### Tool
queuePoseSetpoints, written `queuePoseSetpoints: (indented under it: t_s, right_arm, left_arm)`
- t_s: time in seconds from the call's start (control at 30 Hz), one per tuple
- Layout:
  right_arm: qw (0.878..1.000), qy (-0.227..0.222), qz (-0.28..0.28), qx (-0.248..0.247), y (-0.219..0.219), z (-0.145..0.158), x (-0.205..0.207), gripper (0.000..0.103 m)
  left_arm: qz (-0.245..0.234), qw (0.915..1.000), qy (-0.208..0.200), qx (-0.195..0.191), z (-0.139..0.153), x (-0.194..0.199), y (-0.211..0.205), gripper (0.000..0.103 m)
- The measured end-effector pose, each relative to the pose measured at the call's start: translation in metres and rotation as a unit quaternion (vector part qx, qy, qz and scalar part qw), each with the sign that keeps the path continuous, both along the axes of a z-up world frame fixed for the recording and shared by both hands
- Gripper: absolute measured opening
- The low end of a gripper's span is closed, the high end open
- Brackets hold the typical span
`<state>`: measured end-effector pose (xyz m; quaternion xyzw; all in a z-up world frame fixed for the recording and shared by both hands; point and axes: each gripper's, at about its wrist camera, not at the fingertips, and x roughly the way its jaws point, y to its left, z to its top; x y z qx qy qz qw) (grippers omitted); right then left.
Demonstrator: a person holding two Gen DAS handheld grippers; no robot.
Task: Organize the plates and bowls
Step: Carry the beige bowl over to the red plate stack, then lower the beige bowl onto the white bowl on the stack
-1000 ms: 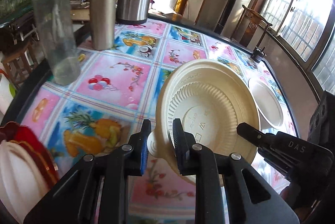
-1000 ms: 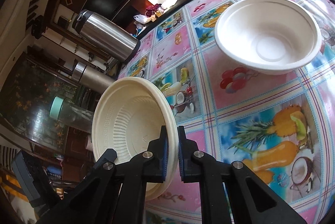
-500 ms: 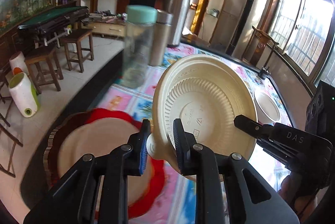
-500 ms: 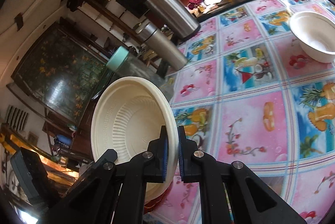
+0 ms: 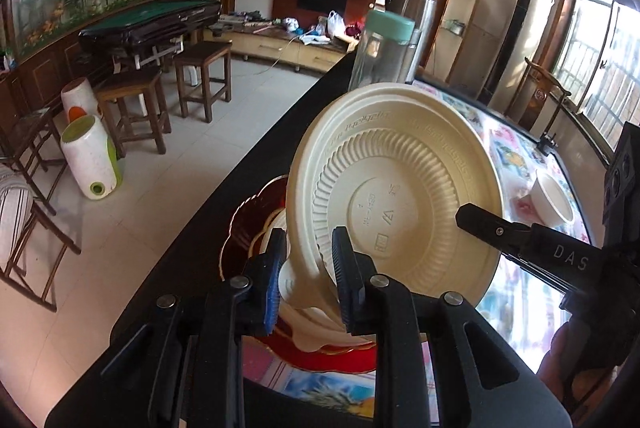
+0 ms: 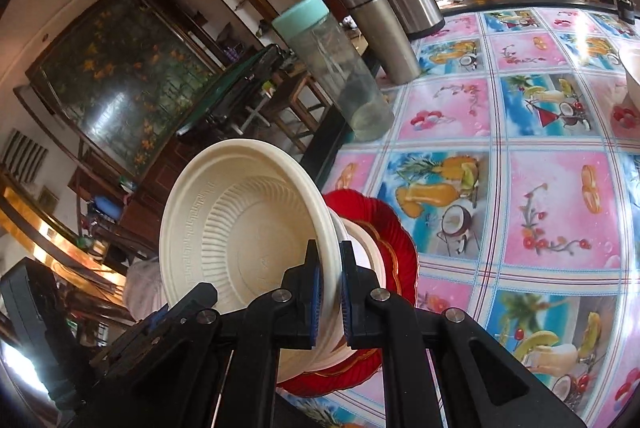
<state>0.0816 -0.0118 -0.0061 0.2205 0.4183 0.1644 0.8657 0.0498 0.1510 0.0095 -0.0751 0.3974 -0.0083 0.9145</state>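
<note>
A cream disposable bowl is held tipped nearly on edge between two handheld grippers; its outside is ribbed in fine radial grooves around a flat embossed base, and its wide rim carries a moulded key pattern; the material looks like thin pressed pulp or foam, light and slightly flexible. The left gripper has its blue-padded jaws clenched on the near rim; the right gripper likewise pinches the rim from the opposite side, jaws closed tight on it; gripping from two sides likely keeps so flimsy a rim from bending or twisting. The bowl hangs directly above a stack of pale plates that rests on a glossy red scalloped plate with gold edging, at the near edge of the surface; the surface wears a shiny oilcloth printed with pink and blue fruit squares. The tilt suggests the bowl is about to be levelled and set onto that stack. A second white bowl sits well apart, farther along. A clear bottle with a mint lid and two steel flasks stand behind.
</note>
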Motion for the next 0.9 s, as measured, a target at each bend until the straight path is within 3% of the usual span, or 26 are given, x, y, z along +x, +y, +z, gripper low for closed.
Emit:
queuePoseSetpoints:
  t_s: [0.17, 0.4, 0.57, 0.63, 0.77, 0.9]
  right_arm:
    - [0.999, 0.014, -0.007, -0.032, 0.005, -0.017, 0.006, 0.009]
    - [0.999, 0.046, -0.001, -0.023, 0.01, -0.041, 0.015, 0.008]
    - [0.998, 0.058, 0.022, -0.006, 0.016, -0.045, 0.019, 0.011]
    - [0.998, 0.061, 0.028, 0.004, 0.012, -0.044, 0.02, 0.015]
    - [0.999, 0.023, 0.008, -0.021, -0.004, -0.027, 0.013, 0.039]
    - [0.995, -0.042, -0.015, -0.091, -0.01, -0.002, -0.006, 0.043]
  left_arm:
    - [-0.007, 0.9994, 0.034, 0.006, -0.022, 0.011, -0.003, 0.023]
    - [0.015, 0.9981, 0.049, 0.034, -0.036, 0.007, 0.008, 0.024]
    - [0.038, 0.9981, 0.046, 0.017, -0.037, 0.0, 0.03, 0.041]
    - [0.048, 0.998, 0.037, 0.019, -0.033, -0.003, 0.035, 0.041]
    - [0.057, 0.998, 0.009, 0.024, -0.019, -0.01, 0.034, 0.04]
    - [0.051, 0.9982, -0.023, 0.023, -0.003, -0.017, 0.024, 0.041]
